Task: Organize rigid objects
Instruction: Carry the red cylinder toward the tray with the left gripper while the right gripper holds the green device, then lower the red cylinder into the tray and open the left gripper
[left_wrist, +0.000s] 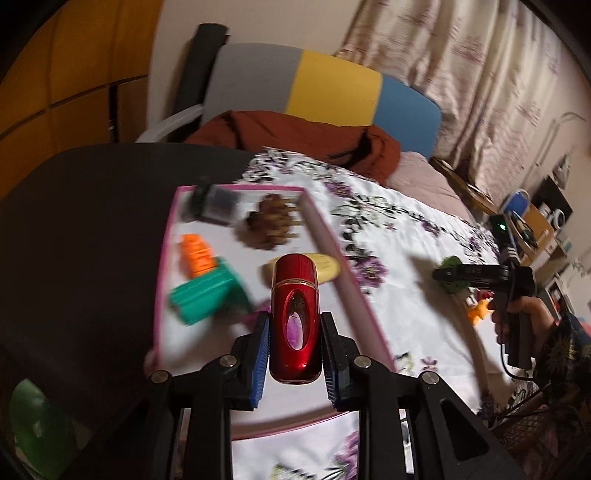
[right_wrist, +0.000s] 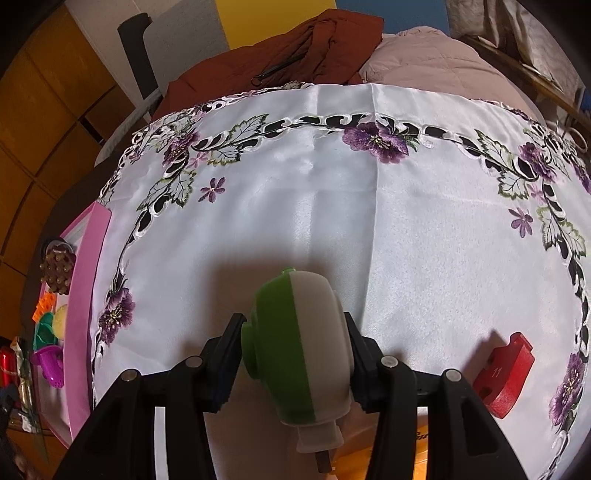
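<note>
Carrying a shiny red oval bottle (left_wrist: 294, 317), the left tongs (left_wrist: 295, 350) are clamped on it, right over the pink-edged white tray (left_wrist: 334, 243). The right tongs (right_wrist: 295, 354) are clamped on a green-and-white round plastic toy (right_wrist: 299, 347) above the flowered worktop (right_wrist: 406, 229). Next, I think, the bottle needs lowering into the free spot just ahead, then letting go.

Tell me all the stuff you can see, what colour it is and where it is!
tray: one, pink rim, left edge of the cloth
red bottle: one, shiny red, held over the tray
green and white toy: one, held over the cloth
red block: one, on the cloth, right side
pinecone-like lump: one, brown, in the tray
teal piece: one, in the tray
orange piece: one, in the tray
tablecloth: one, white with purple flowers
left gripper: black, jaws shut on the bottle
right gripper: black, jaws around the toy
</note>
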